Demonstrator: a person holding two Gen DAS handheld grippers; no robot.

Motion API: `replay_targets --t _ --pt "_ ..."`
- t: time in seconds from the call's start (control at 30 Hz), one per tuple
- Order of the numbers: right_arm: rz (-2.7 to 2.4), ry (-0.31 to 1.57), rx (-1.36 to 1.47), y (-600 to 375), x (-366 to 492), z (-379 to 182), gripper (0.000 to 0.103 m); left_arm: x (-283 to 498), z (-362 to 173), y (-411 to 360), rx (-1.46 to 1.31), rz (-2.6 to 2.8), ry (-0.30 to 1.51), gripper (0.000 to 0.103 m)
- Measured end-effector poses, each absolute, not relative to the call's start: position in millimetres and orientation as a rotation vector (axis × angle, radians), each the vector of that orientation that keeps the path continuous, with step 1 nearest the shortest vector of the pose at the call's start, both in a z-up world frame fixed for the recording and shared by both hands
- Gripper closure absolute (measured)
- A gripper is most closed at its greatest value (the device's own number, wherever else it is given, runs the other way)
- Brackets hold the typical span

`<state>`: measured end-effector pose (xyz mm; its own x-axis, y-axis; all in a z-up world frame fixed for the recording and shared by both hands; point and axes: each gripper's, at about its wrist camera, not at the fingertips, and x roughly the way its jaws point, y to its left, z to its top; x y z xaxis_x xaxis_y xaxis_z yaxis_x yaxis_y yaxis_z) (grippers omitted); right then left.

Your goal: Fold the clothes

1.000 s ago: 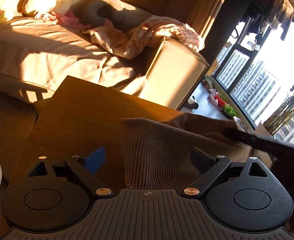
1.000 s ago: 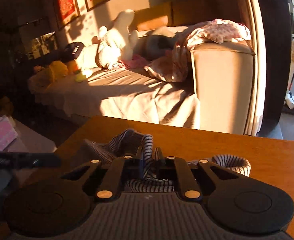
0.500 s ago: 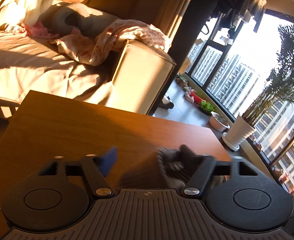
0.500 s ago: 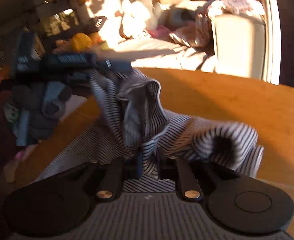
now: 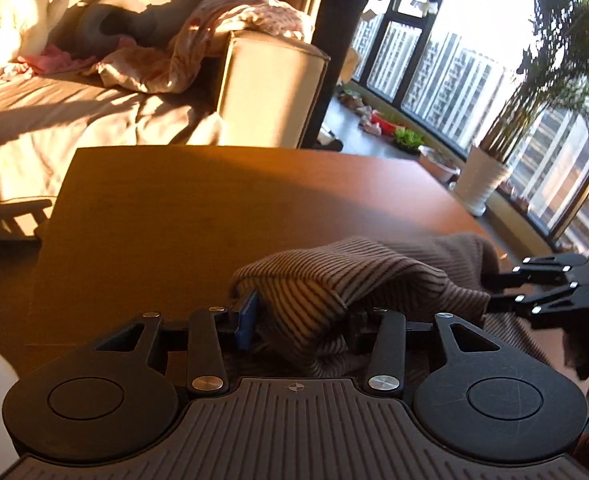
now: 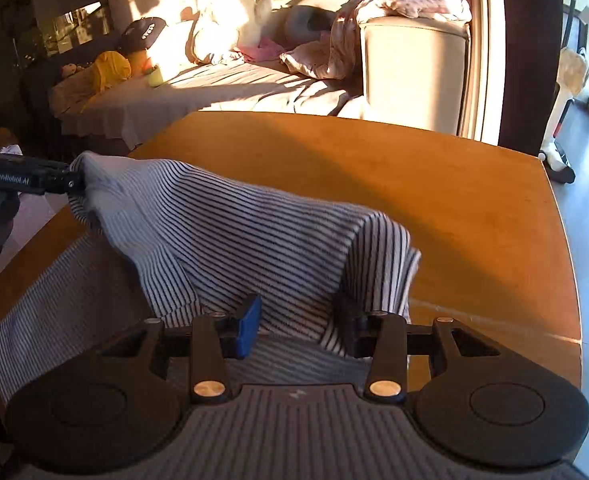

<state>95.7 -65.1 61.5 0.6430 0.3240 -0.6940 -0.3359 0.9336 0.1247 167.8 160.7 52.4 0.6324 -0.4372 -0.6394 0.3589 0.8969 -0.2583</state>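
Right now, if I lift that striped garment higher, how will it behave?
Probably floppy: the striped garment sags between its raised ends and bunches in folds. Likely light, since thin fabric drapes easily. It may drag across the table.

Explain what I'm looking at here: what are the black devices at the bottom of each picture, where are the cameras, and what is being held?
There is no robot. A person carries a hand-held gripper in each hand, each with a fisheye camera looking forward along its two fingers. One picture looks over the left hand-held gripper, the other over the right hand-held gripper, and each also catches the other tool at its edge. A striped garment lies partly on the wooden table, raised between the tools. The left one pinches a corner and holds it off the table. Fabric hangs between the right one's fingers, which stand apart. Whether they grip cannot be told.
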Motion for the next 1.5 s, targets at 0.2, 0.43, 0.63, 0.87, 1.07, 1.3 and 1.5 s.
replay_targets --t 0.2,0.43,0.63,0.87,1.07,1.3,1.5 --pt "0.338 0.748 -0.012 -64.4 89.4 54.3 0.061 168.0 70.4 188.0 -0.238 -0.473 0.759 0.025" --pt "0.266 0.643 -0.158 -37.0 96.9 42.7 0.059 202.1 63.4 183.4 -0.425 -0.426 0.865 0.012" --pt "0.266 0.655 -0.186 -38.5 102.9 46.8 0.059 215.5 40.2 158.0 -0.318 -0.368 0.919 0.050" --pt "0.230 0.686 0.131 -81.3 101.9 65.4 0.028 201.0 29.8 150.8 -0.170 -0.409 0.911 0.050" --pt "0.183 0.658 0.217 -92.0 131.2 67.2 0.022 194.5 34.1 157.6 -0.229 -0.428 0.910 0.042" --pt "0.237 0.710 0.215 -83.4 157.4 52.6 0.049 195.9 55.0 200.5 -0.564 -0.407 0.873 0.008" --pt "0.273 0.731 0.198 -93.1 135.6 54.2 0.068 231.7 27.3 184.0 -0.668 -0.410 1.003 0.013"
